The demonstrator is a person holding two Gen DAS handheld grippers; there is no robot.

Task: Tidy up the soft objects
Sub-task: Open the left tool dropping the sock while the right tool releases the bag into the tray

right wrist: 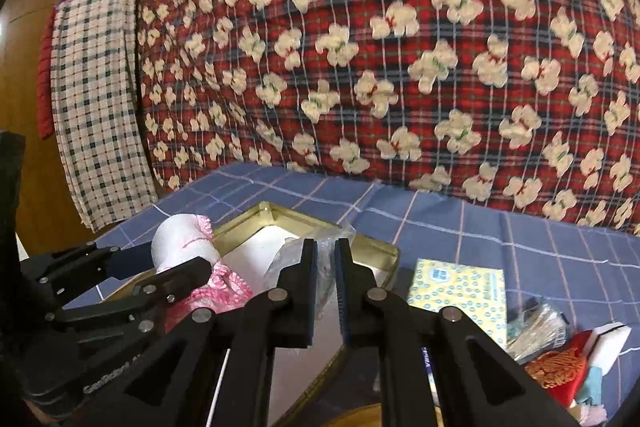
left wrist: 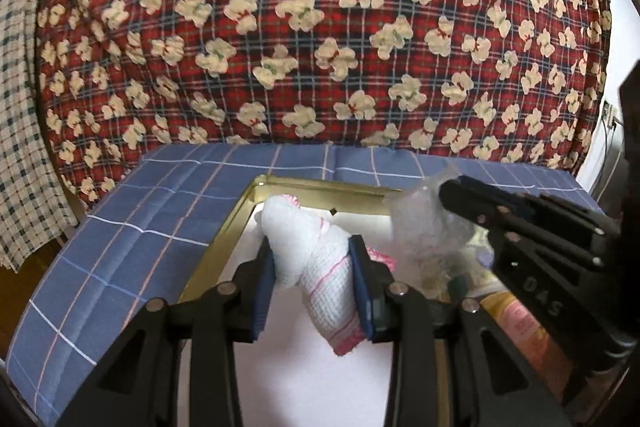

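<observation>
My left gripper (left wrist: pixel 312 251) is shut on a rolled white cloth with pink stripes (left wrist: pixel 320 291), held just above an open gold tin (left wrist: pixel 224 247) with a white floor. In the right wrist view the same cloth (right wrist: pixel 180 239) sticks up between the left gripper's (right wrist: pixel 176 259) fingers at the left. My right gripper (right wrist: pixel 326 247) is shut on a crumpled clear plastic bag (right wrist: pixel 288 259) over the tin's (right wrist: pixel 372 251) far rim. From the left wrist view, the right gripper (left wrist: pixel 448 189) reaches in from the right with the bag (left wrist: pixel 424 223) at its tip.
The tin sits on a blue checked cloth (left wrist: pixel 120 227). Behind it hangs a red plaid blanket with cream flowers (left wrist: pixel 320 27), and a checked towel (right wrist: pixel 96 99) hangs at the left. A yellow tissue pack (right wrist: pixel 460 291) and a pile of small items (right wrist: pixel 552 367) lie right of the tin.
</observation>
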